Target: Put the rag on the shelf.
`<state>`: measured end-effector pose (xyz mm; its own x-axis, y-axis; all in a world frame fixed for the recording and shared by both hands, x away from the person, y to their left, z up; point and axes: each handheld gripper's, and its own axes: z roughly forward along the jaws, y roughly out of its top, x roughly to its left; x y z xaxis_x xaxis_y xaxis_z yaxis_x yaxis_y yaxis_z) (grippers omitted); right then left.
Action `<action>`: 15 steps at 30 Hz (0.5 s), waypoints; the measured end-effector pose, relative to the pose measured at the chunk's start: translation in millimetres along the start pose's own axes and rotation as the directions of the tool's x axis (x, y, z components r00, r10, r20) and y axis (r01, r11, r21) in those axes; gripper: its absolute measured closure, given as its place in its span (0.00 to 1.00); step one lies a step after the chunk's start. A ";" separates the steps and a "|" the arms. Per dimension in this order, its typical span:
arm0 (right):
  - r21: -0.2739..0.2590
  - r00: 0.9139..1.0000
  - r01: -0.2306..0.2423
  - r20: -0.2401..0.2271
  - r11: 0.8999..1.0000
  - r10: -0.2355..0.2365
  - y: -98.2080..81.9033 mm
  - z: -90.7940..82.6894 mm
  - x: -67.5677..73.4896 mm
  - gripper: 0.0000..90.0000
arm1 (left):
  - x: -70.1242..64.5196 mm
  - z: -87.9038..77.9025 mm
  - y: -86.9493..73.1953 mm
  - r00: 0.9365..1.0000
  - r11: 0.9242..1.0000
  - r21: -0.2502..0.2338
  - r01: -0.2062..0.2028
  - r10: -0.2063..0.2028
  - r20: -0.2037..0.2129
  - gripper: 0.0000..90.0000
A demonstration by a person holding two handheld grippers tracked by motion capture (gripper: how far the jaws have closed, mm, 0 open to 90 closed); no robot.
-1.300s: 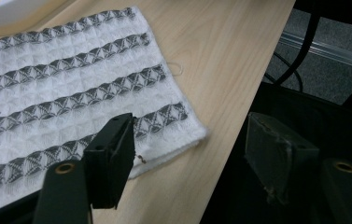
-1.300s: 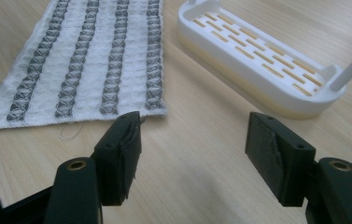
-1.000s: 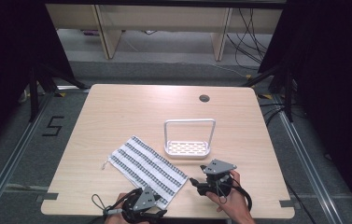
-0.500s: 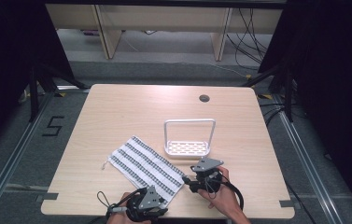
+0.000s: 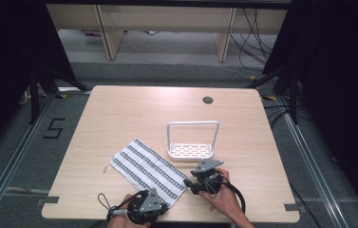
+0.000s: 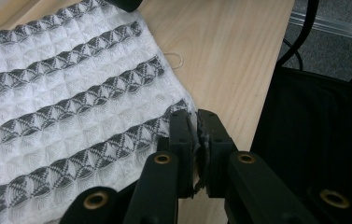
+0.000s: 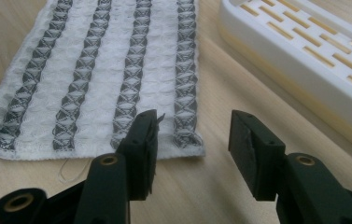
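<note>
since a second ago your right gripper [image 5: 192,184] slid left and forward to the striped cloth [image 5: 148,170], which lay flat on the table [image 5: 119,114] near its front edge, just beside the white rack [image 5: 191,148]. your right jaws stood apart over the cloth's near corner [image 7: 190,140]. your left gripper [image 6: 195,133] had its jaws pinched shut on the cloth's other near corner [image 6: 183,109], beside the table edge.

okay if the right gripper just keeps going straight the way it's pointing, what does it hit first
Most likely the near hem of the striped towel: the open right gripper has its jaws straddling the towel's corner. The white slotted tray lies off to one side, probably outside that line, though depth is hard to judge.
</note>
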<state>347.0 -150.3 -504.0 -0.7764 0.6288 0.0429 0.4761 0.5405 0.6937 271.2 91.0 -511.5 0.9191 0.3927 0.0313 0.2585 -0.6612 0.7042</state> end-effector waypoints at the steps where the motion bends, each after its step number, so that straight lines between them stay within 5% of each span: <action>1: -0.011 1.000 0.002 0.000 1.000 -0.002 -0.6 2.0 0.0 0.62 | 0.4 0.0 0.1 1.000 1.000 0.003 -0.003 0.003 -0.001 0.95; 6: 0.026 0.999 -0.026 -0.030 0.999 0.027 -1.1 4.5 1.1 0.74 | -0.5 -0.1 -0.6 1.000 1.000 0.000 0.017 -0.017 -0.004 0.96; 9: 0.015 0.999 -0.016 -0.045 1.000 0.016 -1.4 5.8 -0.6 0.81 | 1.4 -0.9 -0.3 1.000 1.000 0.002 0.003 -0.003 -0.003 0.96; 10: 0.015 0.998 -0.019 -0.056 1.000 0.019 -1.5 6.0 -0.7 0.86 | 0.3 -0.6 -0.9 1.000 0.999 -0.016 0.031 -0.031 0.004 0.96; 15: -0.019 0.998 -0.006 -0.061 1.000 0.005 0.4 1.0 1.1 0.96 | 3.7 -7.2 0.6 0.999 0.997 -0.057 0.043 -0.043 -0.002 0.97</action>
<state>346.7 -148.9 -504.3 -0.7981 0.5958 0.0903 0.4725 0.5258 0.7073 272.7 96.6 -505.8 0.9067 0.4219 0.0024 0.2803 -0.6065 0.7441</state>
